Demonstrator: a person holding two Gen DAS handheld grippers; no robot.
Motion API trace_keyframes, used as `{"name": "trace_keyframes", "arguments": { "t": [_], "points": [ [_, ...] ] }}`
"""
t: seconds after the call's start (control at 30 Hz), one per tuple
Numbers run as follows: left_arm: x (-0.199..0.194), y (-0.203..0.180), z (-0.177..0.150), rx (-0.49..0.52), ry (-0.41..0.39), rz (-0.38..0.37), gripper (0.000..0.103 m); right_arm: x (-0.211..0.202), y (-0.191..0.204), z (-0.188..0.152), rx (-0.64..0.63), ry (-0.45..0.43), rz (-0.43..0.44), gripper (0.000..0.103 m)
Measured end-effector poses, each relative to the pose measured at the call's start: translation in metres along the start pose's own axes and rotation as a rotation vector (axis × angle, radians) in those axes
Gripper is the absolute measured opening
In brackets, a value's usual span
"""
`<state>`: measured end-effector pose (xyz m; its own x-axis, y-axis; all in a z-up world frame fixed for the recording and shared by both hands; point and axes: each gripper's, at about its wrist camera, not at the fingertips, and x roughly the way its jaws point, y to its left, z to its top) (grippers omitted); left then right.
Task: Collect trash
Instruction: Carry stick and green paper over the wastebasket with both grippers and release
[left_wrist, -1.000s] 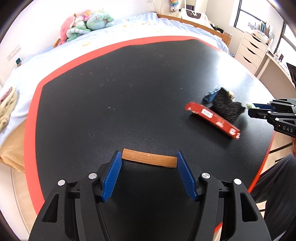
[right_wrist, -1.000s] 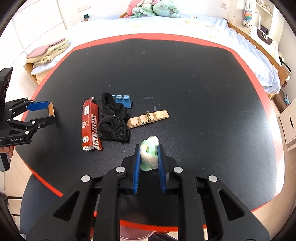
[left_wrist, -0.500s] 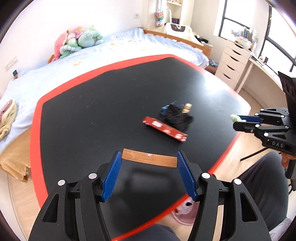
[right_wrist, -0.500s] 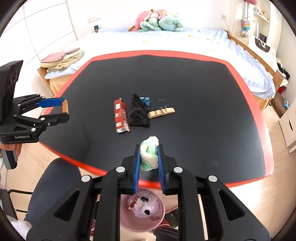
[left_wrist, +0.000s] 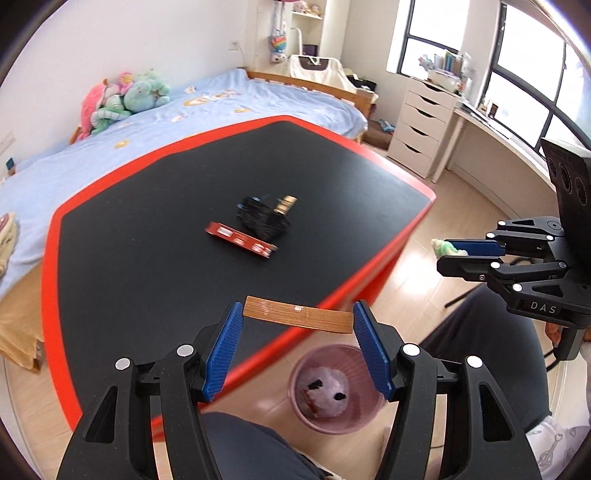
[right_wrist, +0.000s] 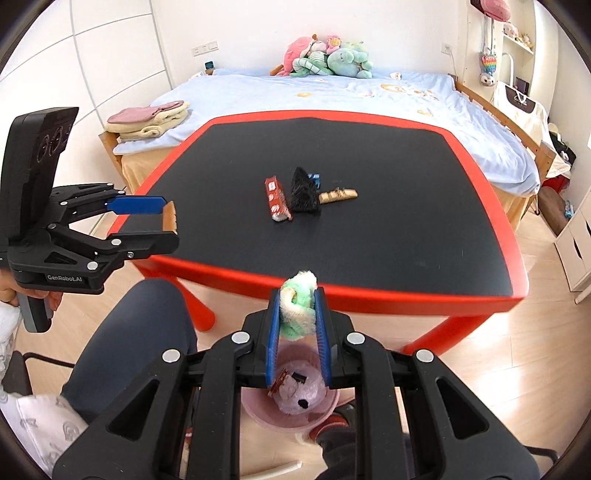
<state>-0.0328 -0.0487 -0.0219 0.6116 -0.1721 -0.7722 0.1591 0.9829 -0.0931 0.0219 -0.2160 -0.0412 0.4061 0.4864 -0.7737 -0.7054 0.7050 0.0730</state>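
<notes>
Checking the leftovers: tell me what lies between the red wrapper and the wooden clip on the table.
A black furry clump lies between red wrapper and wooden clip, clearest in the right wrist view.

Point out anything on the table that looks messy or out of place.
A small heap sits mid-table: a red wrapper, a black scrunched thing leaning over a blue piece, and a wooden clip askew beside it. Nothing looks spilled or broken.

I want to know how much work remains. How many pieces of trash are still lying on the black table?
4, clustered mid-table: a red snack wrapper leftmost, a black mesh scrap beside it, a small blue piece partly hidden behind the mesh, and a wooden clothespin rightmost. More may be hidden under the mesh.
</notes>
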Motion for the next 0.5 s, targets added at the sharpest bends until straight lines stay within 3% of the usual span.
{"name": "trace_keyframes", "arguments": {
  "t": [0.5],
  "points": [
    [0.002, -0.036, -0.030, 0.051, 0.050, -0.072, 0.060, -0.001, 0.013, -0.039, 0.010, 0.060, 0.047, 0.017]
  ]
}}
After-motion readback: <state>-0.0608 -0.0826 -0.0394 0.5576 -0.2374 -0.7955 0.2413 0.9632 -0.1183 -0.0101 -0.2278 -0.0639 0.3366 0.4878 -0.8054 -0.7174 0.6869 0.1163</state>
